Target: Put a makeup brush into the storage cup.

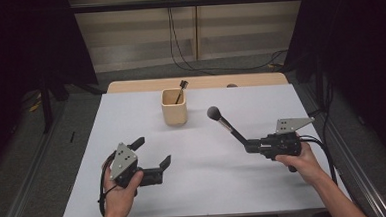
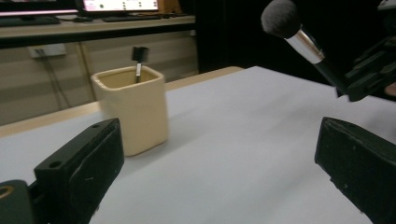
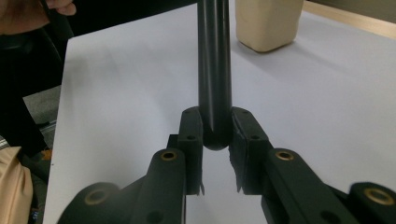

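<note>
The right gripper (image 1: 253, 146) is clamped on the butt end of a brush (image 1: 226, 125), which slants up toward the cup (image 1: 174, 107), its soft head in the air just right of it. The left gripper (image 1: 154, 153) hangs wide open and empty over the table (image 1: 265, 185). The brush looks light and stiff, though its glossy round handle could twist in the pads; a hold farther up the handle would steady it. A smaller tool, probably another brush, already stands in the cup.
</note>
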### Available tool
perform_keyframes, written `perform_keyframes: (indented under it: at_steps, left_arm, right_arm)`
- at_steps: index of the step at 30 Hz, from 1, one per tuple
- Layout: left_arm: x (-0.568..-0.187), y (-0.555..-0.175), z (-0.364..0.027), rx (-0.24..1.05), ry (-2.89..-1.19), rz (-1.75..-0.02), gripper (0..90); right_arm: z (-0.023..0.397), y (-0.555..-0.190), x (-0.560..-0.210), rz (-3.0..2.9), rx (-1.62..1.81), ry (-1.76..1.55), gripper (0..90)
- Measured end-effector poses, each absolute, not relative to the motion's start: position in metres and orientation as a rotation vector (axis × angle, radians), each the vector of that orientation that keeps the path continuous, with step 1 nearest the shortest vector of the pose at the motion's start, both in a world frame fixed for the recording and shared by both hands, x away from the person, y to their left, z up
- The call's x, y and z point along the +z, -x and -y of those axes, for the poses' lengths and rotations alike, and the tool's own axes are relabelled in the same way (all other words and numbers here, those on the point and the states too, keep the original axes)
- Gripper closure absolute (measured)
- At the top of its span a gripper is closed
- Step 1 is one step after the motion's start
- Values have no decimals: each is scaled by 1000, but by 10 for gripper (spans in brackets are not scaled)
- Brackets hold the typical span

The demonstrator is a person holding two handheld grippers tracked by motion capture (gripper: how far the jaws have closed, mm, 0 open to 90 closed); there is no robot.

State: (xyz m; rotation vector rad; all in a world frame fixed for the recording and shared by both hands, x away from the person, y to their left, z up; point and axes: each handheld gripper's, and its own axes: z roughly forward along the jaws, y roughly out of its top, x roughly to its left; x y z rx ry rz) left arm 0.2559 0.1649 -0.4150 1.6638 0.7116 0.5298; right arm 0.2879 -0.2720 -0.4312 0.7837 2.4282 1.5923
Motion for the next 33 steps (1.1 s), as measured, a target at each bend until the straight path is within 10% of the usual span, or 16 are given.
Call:
perform_keyframes:
  at_steps: [33]
  left_arm:
    - [-399,-294,-37,342,-1669,-611,86]
  right_arm:
    - [266,-283,-423,-2370,1699,-684,766]
